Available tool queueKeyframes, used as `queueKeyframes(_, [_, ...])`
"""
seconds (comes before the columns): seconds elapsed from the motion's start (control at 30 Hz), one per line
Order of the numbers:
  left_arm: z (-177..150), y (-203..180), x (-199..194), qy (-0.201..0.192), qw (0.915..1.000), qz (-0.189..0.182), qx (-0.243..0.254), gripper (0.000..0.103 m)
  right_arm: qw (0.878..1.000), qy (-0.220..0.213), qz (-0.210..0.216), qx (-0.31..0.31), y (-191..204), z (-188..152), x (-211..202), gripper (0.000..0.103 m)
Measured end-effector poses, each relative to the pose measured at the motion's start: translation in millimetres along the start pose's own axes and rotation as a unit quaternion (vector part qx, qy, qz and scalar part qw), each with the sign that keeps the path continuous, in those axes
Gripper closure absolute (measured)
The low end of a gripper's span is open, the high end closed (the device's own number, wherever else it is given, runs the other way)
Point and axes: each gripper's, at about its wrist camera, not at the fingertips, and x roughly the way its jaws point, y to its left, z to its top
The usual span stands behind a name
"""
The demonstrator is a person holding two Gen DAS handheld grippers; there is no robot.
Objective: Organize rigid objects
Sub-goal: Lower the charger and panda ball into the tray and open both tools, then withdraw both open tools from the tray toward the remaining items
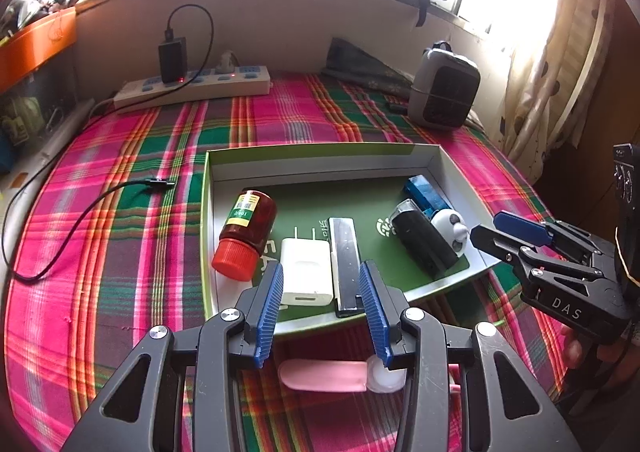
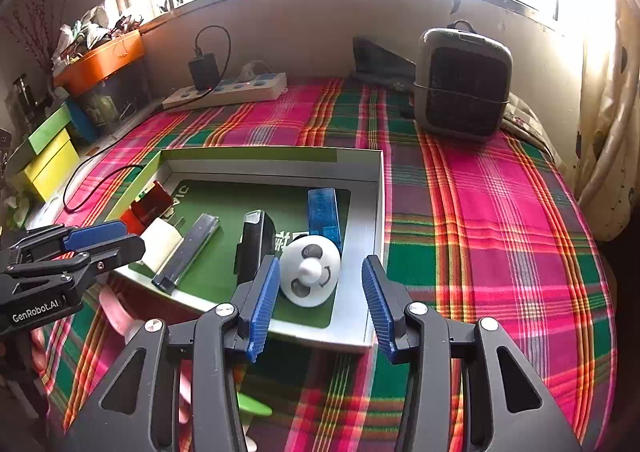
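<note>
Blue-padded left gripper (image 1: pixel 322 306) hangs half open with nothing in it, just above the tray's (image 1: pixel 320 157) near edge, over the white charger (image 1: pixel 306 272) and a black bar (image 1: pixel 345 264). Right gripper (image 2: pixel 320 302) is the same, empty, parted by the panda toy (image 2: pixel 310 270). Also in the tray: red bottle (image 1: pixel 248 234), black case (image 1: pixel 426 242), blue box (image 1: pixel 426 195). A pink stick (image 1: pixel 324 374) lies on the plaid cloth (image 1: pixel 120 252).

The left gripper (image 1: pixel 321 306) hangs tilted down over the near edge of the tray (image 1: pixel 205 236), blue pads apart and gripping nothing; the right gripper (image 2: pixel 320 302) hangs likewise over the tray's near right corner, jaws apart and empty; fingers (image 1: pixel 572 350) wrap its handle.
</note>
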Motion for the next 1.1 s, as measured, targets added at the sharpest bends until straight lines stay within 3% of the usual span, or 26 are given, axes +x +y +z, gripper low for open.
queueKeyframes(0.6, [-23, 11, -40, -0.031, 0.9993, -0.004, -0.021, 0.062, 0.999, -0.014, 0.013, 0.026, 4, -26, -33, 0.057])
queueKeyframes(0.9, [-43, 24, -48, -0.025, 0.9988, -0.003, -0.042, 0.061, 0.999, -0.008, 0.033, 0.035, 13, -42, -43, 0.057])
queueKeyframes(1.1, [-55, 33, -47, -0.015, 0.9983, -0.006, -0.055, 0.061, 0.999, 0.008, 0.036, 0.029, 26, -52, -39, 0.050])
